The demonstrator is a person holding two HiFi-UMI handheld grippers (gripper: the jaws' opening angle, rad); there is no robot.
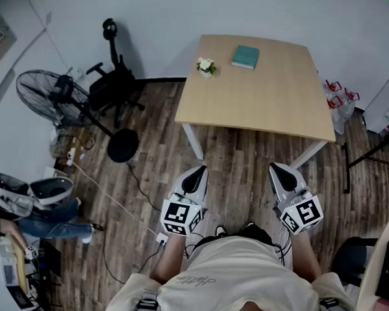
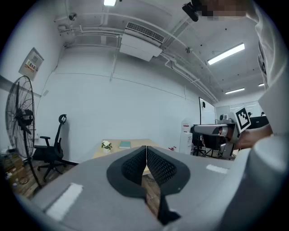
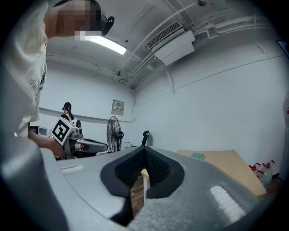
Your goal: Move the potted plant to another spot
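Head view puts the potted plant (image 1: 205, 67) upright near the far left corner of the table (image 1: 262, 103), with a teal book (image 1: 245, 57) near it on the right. Left gripper (image 1: 195, 176) and right gripper (image 1: 282, 176) hang over the wood floor (image 1: 149, 149), well short of the table, fingers pressed together and empty. Best to step closer, spread the left fingers early, and grip low at the plant's base, keeping it upright.

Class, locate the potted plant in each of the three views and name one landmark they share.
Head view: plant at the table's far left corner.
Left gripper view: plant left of centre, beside the book.
Right gripper view: not visible.
Shared landmark: the book.
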